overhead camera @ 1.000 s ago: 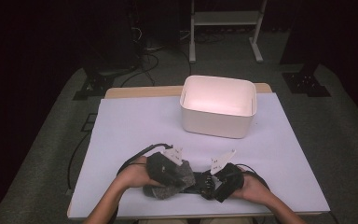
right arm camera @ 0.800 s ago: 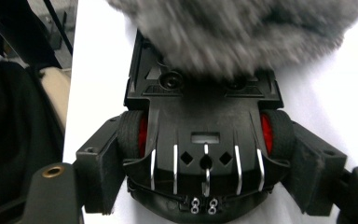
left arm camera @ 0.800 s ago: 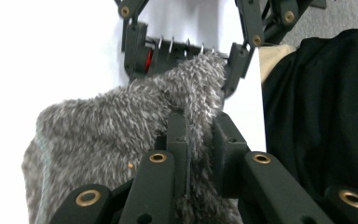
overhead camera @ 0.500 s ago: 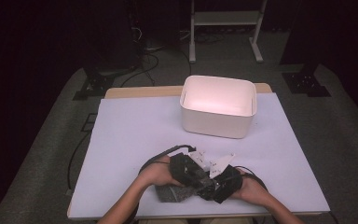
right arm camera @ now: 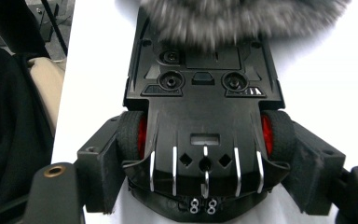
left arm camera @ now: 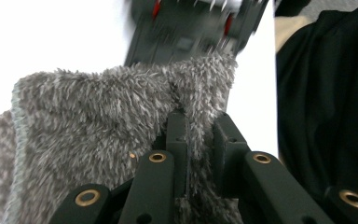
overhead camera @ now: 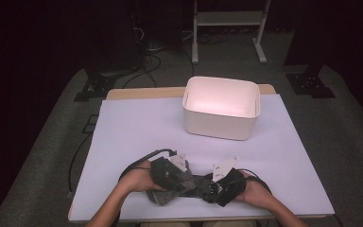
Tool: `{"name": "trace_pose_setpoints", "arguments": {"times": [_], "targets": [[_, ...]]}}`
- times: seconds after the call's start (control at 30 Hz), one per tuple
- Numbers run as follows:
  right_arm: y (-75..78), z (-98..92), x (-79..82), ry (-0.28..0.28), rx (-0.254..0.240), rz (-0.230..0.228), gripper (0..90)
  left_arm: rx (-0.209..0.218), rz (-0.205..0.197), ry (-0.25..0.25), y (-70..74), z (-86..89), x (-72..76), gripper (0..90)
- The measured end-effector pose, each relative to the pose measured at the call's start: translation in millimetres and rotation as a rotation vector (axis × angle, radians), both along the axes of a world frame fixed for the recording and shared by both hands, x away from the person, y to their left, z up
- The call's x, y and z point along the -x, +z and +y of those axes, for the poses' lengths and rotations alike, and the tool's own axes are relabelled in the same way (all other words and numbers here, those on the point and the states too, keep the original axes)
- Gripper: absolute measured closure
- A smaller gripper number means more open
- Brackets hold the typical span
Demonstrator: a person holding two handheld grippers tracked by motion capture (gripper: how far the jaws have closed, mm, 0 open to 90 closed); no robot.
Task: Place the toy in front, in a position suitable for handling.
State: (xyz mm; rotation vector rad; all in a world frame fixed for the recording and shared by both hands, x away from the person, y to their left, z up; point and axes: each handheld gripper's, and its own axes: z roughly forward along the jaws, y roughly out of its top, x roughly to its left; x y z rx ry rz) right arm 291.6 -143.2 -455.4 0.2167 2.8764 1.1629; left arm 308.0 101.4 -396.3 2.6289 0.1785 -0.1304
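Note:
Near the table's front edge, both hands meet over a black toy car (overhead camera: 199, 182). The car lies belly up, with red hubs, in the right gripper view (right arm camera: 205, 93). My right gripper (right arm camera: 209, 158) grips it across its wheels; the jaws have just been closing slightly on it. My left gripper (left arm camera: 200, 123) is shut on a fold of a grey fuzzy cloth (left arm camera: 98, 107). The cloth (overhead camera: 165, 191) hangs against the car's far end (left arm camera: 191, 32) and shows blurred at the top of the right gripper view (right arm camera: 242, 18). In the high view the left gripper (overhead camera: 185, 178) faces the right gripper (overhead camera: 213, 185).
A white bin (overhead camera: 221, 106) stands at the back of the table, right of centre. A white sheet (overhead camera: 137, 127) covers the tabletop. The person's dark clothing borders both gripper views. Cables trail from both grippers.
My left hand slid the cloth right along the car, then back left. The right hand held still with the car.

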Motion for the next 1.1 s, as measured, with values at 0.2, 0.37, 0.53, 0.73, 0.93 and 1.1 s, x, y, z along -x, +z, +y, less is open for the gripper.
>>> {"name": "trace_pose_setpoints", "arguments": {"times": [0.2,0.37,0.53,0.73,0.93,1.1], "targets": [[-0.2,0.0,-0.1,-0.002,-0.003,0.002,23.8,0.021,0.018,0.049,-2.1,19.3,-4.3,79.0],[-1.5,0.0,0.0,-0.009,0.0,0.01,23.8,0.031,0.016,0.007,1.6,2.1,-2.4,79.1],[-2.2,0.2,0.9,-0.008,0.005,0.001,23.9,0.021,0.005,-0.094,1.5,-35.9,5.6,79.0],[-2.5,0.1,2.0,-0.005,0.008,-0.01,23.9,-0.004,-0.019,-0.192,2.1,-77.5,12.9,78.2],[-2.9,-0.2,2.2,-0.008,0.004,-0.009,23.9,0.001,-0.025,-0.171,0.5,-68.7,11.4,78.5],[-2.8,-0.3,2.4,-0.007,0.005,-0.012,23.9,0.006,-0.02,-0.117,0.7,-43.4,6.7,78.5]]}}
